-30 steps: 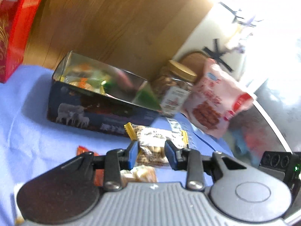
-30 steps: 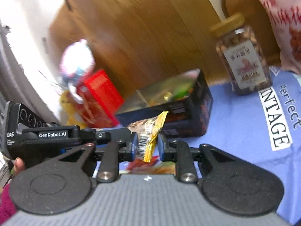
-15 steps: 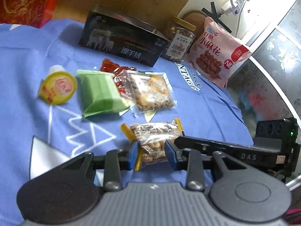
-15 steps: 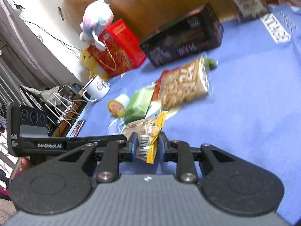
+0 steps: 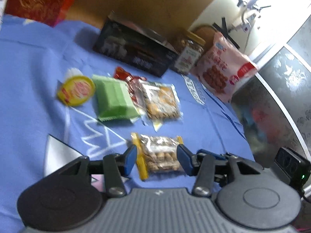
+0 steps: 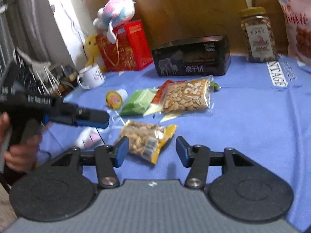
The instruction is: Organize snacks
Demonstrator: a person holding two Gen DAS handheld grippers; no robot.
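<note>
A yellow-edged peanut packet [image 5: 159, 153] [image 6: 147, 137] lies on the blue cloth [image 6: 252, 120], between the open fingers of both grippers. My left gripper [image 5: 157, 160] is open around it; in the right wrist view it [image 6: 91, 117] comes in from the left. My right gripper [image 6: 152, 150] is open and empty just in front of the packet. Behind lie a broad-bean packet [image 6: 186, 98], a green packet [image 6: 139, 102], a red packet [image 5: 134, 86] and a yellow-lidded cup [image 5: 76, 89]. The dark tin box [image 6: 192, 58] stands further back.
A nut jar [image 6: 257, 35] and a pink snack bag [image 6: 297, 21] stand at the back right. A red gift bag [image 6: 124, 46] with a plush toy [image 6: 114, 11] and a white mug [image 6: 92, 76] stand at the back left. A cluttered rack [image 6: 37, 71] stands off the left edge.
Both grippers were shut on the peanut packet and carried it down from the tin box. Now both have opened and the packet lies on the cloth.
</note>
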